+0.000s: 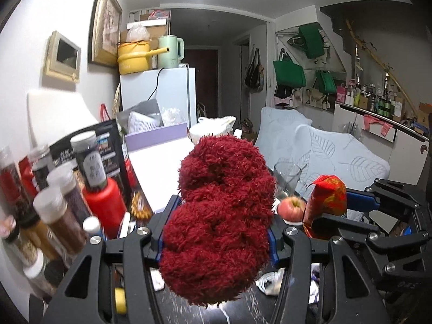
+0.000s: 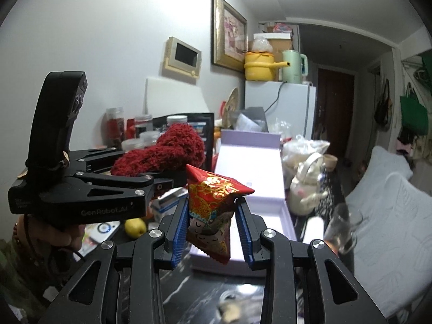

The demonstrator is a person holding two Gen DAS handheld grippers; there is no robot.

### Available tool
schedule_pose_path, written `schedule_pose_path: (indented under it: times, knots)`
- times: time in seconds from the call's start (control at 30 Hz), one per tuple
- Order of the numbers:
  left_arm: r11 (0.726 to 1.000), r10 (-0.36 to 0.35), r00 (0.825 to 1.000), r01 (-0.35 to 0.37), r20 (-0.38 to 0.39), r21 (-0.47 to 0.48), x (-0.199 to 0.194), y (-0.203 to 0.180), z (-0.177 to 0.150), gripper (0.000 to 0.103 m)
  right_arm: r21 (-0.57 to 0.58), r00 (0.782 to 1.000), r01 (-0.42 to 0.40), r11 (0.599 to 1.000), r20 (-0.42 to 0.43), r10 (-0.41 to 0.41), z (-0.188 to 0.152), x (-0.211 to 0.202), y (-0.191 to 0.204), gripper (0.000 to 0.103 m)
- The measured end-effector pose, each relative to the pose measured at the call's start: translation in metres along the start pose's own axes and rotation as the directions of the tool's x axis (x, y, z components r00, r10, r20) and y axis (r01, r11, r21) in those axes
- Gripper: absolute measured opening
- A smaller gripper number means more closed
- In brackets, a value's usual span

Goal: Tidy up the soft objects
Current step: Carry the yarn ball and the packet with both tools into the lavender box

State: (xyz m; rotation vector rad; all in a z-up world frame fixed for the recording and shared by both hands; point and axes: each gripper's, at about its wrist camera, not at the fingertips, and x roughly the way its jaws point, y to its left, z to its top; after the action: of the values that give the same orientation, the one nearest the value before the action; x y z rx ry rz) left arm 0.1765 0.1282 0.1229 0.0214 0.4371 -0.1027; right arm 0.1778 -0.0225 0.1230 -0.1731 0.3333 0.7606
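Note:
A fluffy dark red plush (image 1: 218,216) fills the middle of the left wrist view, and my left gripper (image 1: 216,239) is shut on it, lifted above the dark marbled table (image 1: 189,313). My right gripper (image 2: 212,224) is shut on a red and gold printed pouch (image 2: 213,210), held up in the air. The right wrist view shows the left gripper (image 2: 159,181) at the left with the red plush (image 2: 162,154) in its jaws. The pouch (image 1: 326,202) and the right gripper (image 1: 359,205) appear at the right of the left wrist view.
An open lilac box (image 2: 251,167) with a white inside lies on the table ahead. Jars and a red bottle (image 1: 102,205) crowd the left. An apple (image 1: 293,208), a glass (image 1: 287,175), a yellow fruit (image 2: 135,226) and a white bag (image 2: 305,183) are nearby. A pale sofa (image 1: 324,151) stands at the right.

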Motion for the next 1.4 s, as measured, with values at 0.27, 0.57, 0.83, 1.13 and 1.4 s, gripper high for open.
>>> schedule_pose_path:
  times: [0.27,0.57,0.83,1.13,1.4]
  knots:
    - [1.0,0.007,0.999,-0.008,0.038,0.024,0.025,0.005,0.034,0.054,0.016,1.0,0.025,1.0,-0.002,-0.025,0.024,0.029,-0.023,0.034]
    - [0.998,0.057,0.997,-0.058,0.046,0.034,0.065,0.015,0.059,0.054,0.007,0.996,0.084,0.996,-0.022,-0.084,0.044,0.061,-0.051,0.034]
    - [0.995,0.102,0.995,-0.102,0.009,0.007,0.111,0.026,0.062,0.054,0.023,0.99,0.109,0.994,-0.096,-0.106,0.042,0.106,-0.069,0.034]
    - [0.992,0.127,0.99,-0.129,-0.063,-0.017,0.169,0.04,0.047,0.054,0.024,0.979,0.146,0.989,-0.151,-0.141,0.035,0.145,-0.089,0.034]
    - [0.984,0.171,0.973,-0.178,-0.153,-0.033,0.215,0.055,0.03,0.054,0.039,0.968,0.169,0.985,-0.197,-0.158,0.025,0.18,-0.106,0.034]
